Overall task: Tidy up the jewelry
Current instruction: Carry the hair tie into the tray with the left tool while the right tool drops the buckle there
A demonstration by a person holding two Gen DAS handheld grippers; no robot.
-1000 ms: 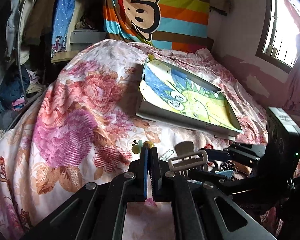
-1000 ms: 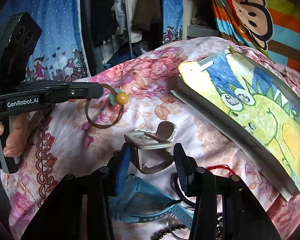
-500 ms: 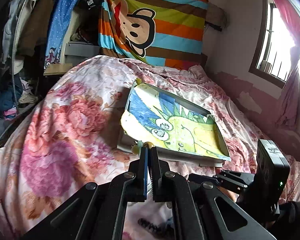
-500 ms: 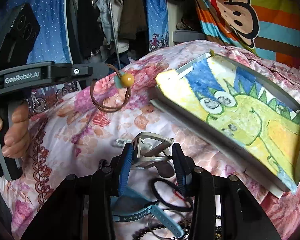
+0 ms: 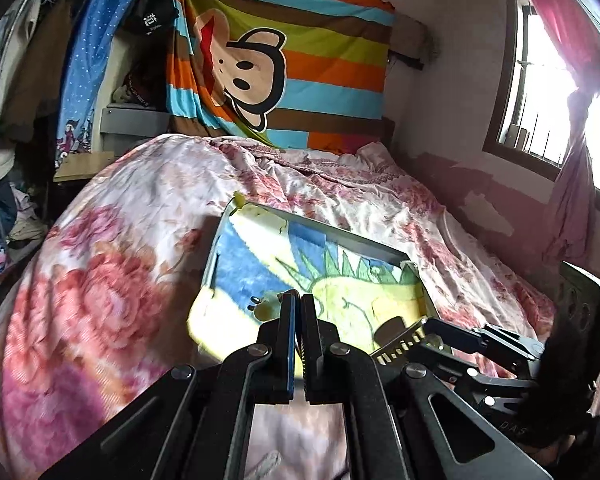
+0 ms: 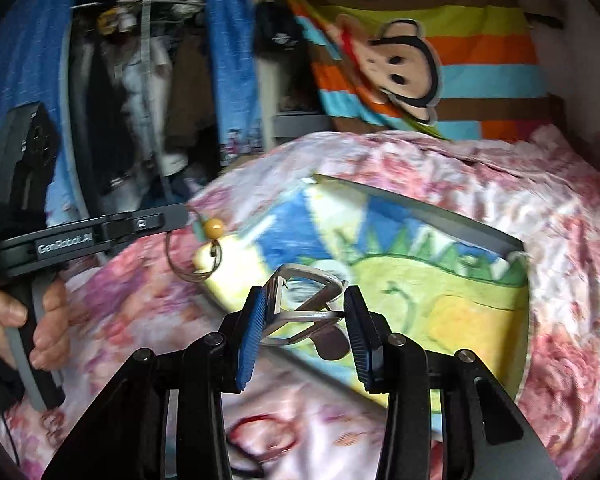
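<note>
Above the tray [image 6: 480, 236], right gripper [image 6: 304, 316] pinches a hair claw [image 6: 304, 300] crosswise, long axis spanning its pads; left gripper [image 5: 298, 312], pressed together, dangles a beaded hair tie [image 6: 196, 258].

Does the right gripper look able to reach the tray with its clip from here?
Probably yes: the right gripper, shut on the hair clip, hangs near the tray, with nothing between them; the left gripper is off to the side.

A home bedroom: a bed [image 5: 340, 200] under a floral cover is filling the room, a striped monkey cloth [image 5: 284, 64] is hanging behind it, clothes [image 6: 140, 80], probably on a rail, are crowding one side, and daylight is entering a curtained window [image 5: 560, 80].
</note>
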